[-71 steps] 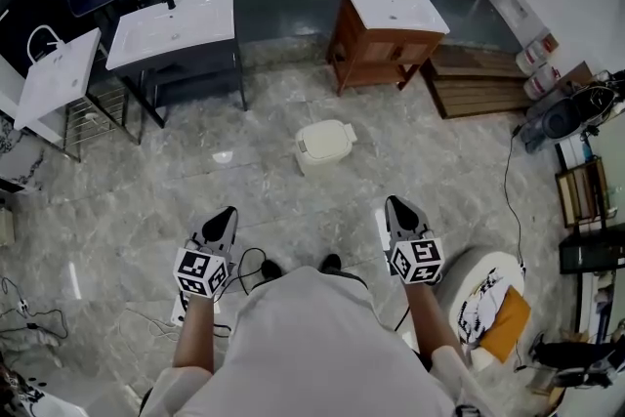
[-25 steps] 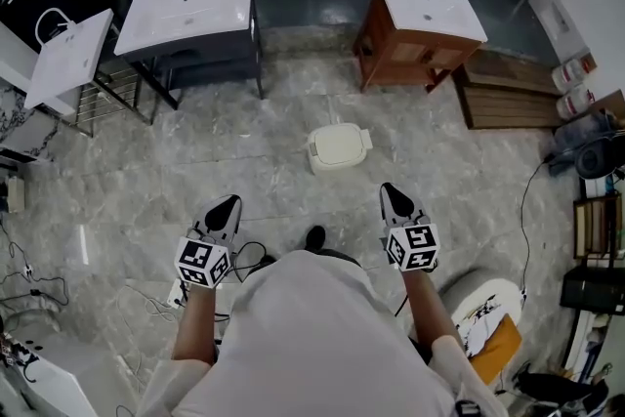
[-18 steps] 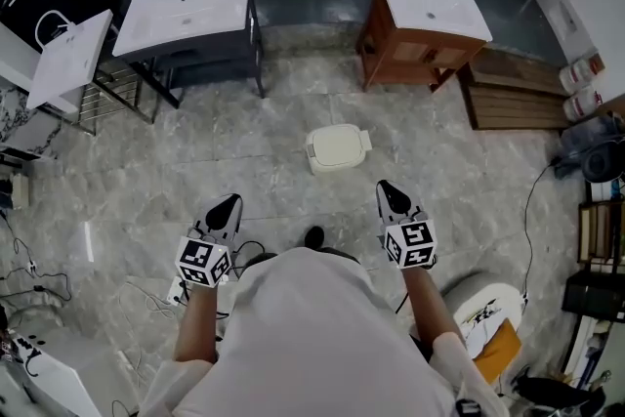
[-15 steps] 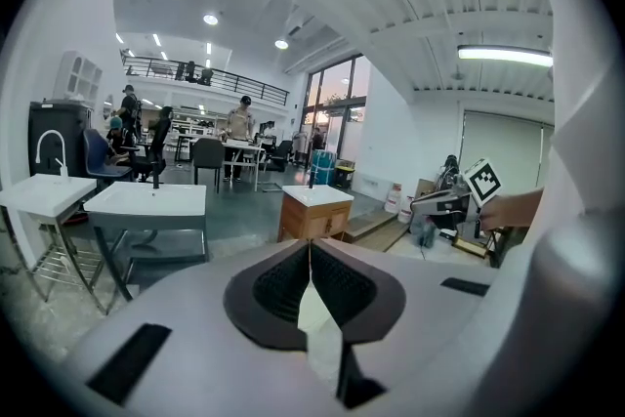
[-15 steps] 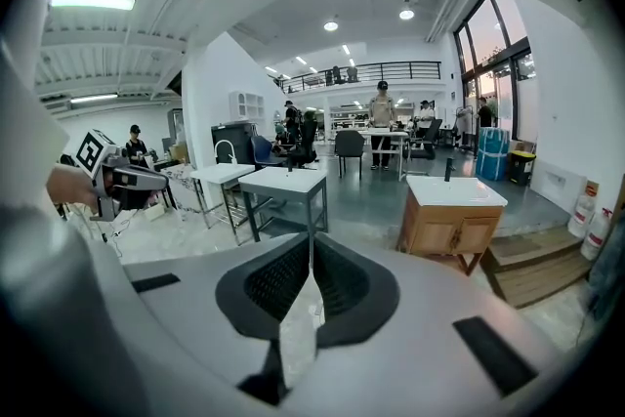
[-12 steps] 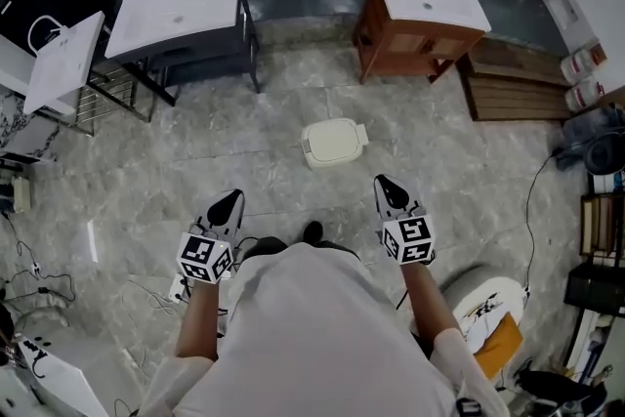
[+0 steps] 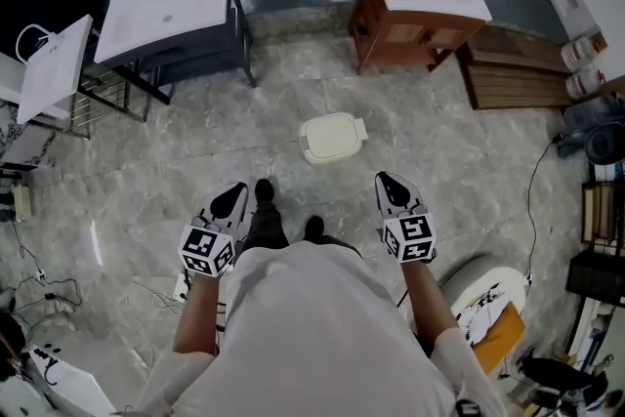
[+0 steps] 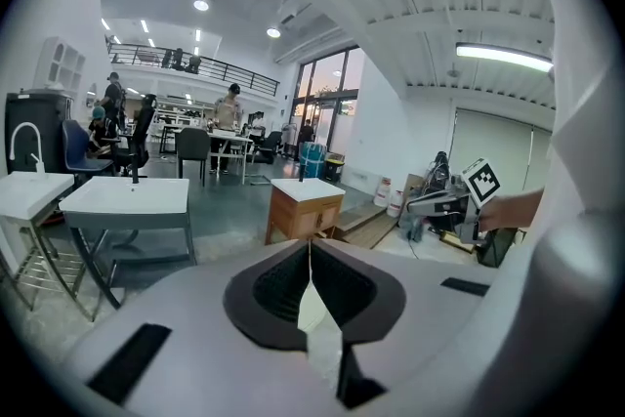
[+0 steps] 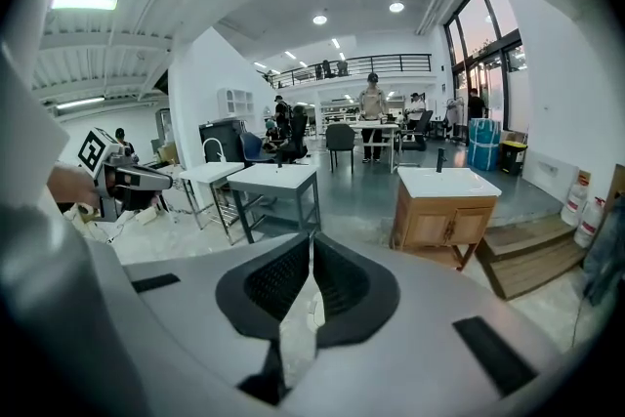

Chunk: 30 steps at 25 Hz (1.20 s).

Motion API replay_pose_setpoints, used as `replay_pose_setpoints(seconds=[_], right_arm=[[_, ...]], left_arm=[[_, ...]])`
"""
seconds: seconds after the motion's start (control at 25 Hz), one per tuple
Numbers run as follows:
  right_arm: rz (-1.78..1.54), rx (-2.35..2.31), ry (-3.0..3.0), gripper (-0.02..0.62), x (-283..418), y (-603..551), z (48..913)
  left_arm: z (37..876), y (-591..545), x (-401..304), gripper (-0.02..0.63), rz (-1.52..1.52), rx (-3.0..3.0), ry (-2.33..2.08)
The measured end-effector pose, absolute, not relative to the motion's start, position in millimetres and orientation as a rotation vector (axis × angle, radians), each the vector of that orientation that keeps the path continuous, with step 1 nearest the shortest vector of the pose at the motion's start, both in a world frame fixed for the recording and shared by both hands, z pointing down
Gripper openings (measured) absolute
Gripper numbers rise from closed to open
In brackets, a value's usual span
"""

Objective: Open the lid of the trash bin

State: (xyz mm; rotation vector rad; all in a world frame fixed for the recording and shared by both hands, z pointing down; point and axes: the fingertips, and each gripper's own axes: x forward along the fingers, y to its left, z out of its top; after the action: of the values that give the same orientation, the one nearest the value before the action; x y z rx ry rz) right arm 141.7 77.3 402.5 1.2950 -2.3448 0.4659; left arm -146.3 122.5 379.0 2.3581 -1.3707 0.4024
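Two pairs pressed together, empty: left tongs [image 7: 232, 194], right tongs [image 7: 388, 181]; only head view shows whole trash bin [image 7: 332, 138], closed, mid-frame.

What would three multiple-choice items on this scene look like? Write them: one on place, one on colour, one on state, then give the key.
1. Where does the trash bin stand?
A) on the wooden cabinet
B) on the floor ahead of the person
C) between a tool's jaws

2. What colour is the trash bin?
A) red
B) black
C) cream-white

3. How is its lid?
A) shut
B) swung fully up
C) lying beside the bin

Key:
1 B, the head view shows it on the tiles beyond the left tool and the right tool.
2 C, body and lid are pale cream.
3 A, the lid lies flat on top.
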Motion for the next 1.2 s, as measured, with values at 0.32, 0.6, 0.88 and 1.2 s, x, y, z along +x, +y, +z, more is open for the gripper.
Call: replay_pose_setpoints(seconds=[0.32,0.6,0.88,1.2], right_arm=[[0.490,1.382,-2.275,0.034,122.1,42.9,405.4],[0.509,1.455,-2.200,0.034,92.8,17.5,406.6],[0.552,1.521,-2.106,0.034,70.9,-2.8,412.8],[0.643,1.628,-1.984,0.034,55.5,-7.3,428.1]], left_arm=[[387.3,66.0,-168.9,0.021,0.423,2.409,-1.248],[394.6,7.6,-201.1,0.021,0.449,2.468,-1.125],[414.7,-42.9,-222.7,0.021,0.476,2.499,-0.975],[442.5,-71.5,-211.3,0.021,0.521,2.542,-0.737]])
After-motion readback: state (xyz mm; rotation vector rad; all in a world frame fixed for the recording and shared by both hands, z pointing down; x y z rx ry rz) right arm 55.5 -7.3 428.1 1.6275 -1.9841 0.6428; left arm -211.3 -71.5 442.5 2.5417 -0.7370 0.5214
